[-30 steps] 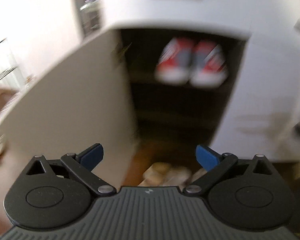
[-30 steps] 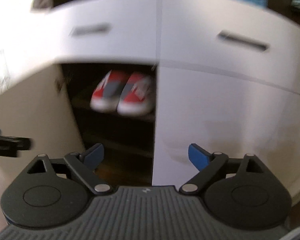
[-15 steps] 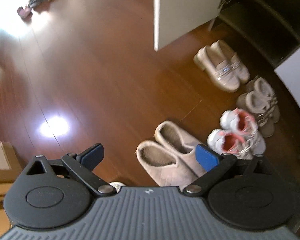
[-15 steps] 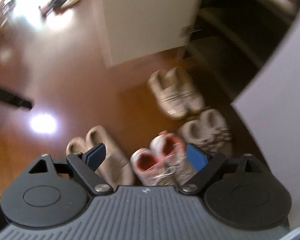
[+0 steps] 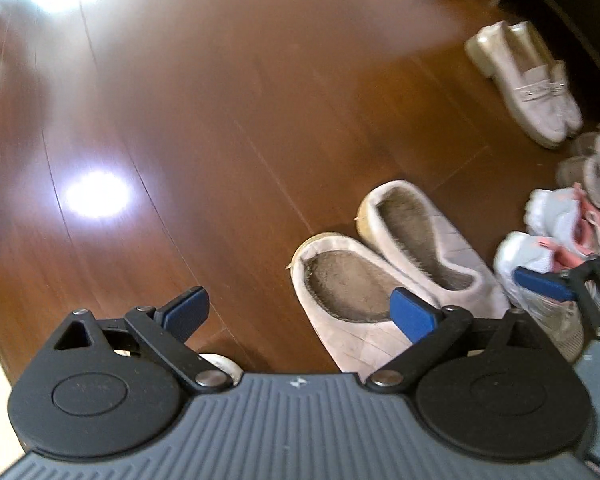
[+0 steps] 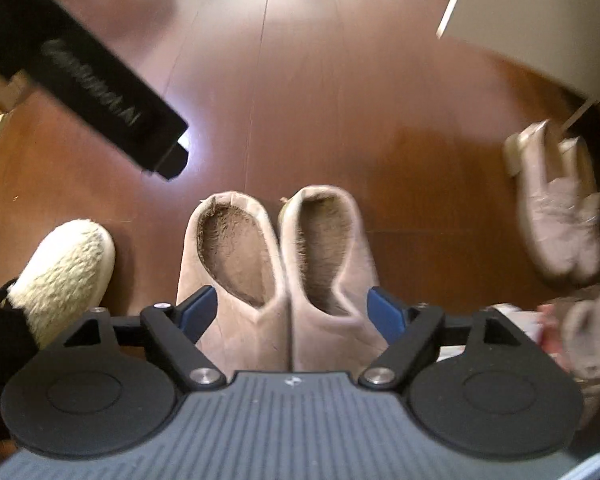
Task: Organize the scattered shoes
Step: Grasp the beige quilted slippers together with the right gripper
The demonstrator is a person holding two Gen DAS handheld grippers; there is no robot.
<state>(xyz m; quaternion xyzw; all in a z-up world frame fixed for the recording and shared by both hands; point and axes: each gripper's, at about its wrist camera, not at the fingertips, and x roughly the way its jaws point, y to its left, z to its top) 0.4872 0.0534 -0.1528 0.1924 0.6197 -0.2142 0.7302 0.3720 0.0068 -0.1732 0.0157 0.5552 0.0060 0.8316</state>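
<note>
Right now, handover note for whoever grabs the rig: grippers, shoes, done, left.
Right gripper: jaws closing around the pair of beige slippers, pads not yet pressing.
Left gripper: open, empty, above bare wood floor just left of the slippers.
Shoes on the floor: beige loafers, pink-and-white sneakers, grey fuzzy shoes, all by the open cabinet door.
Done: none of these pairs lifted.
Left: grip the slippers, then put away all four pairs.
</note>
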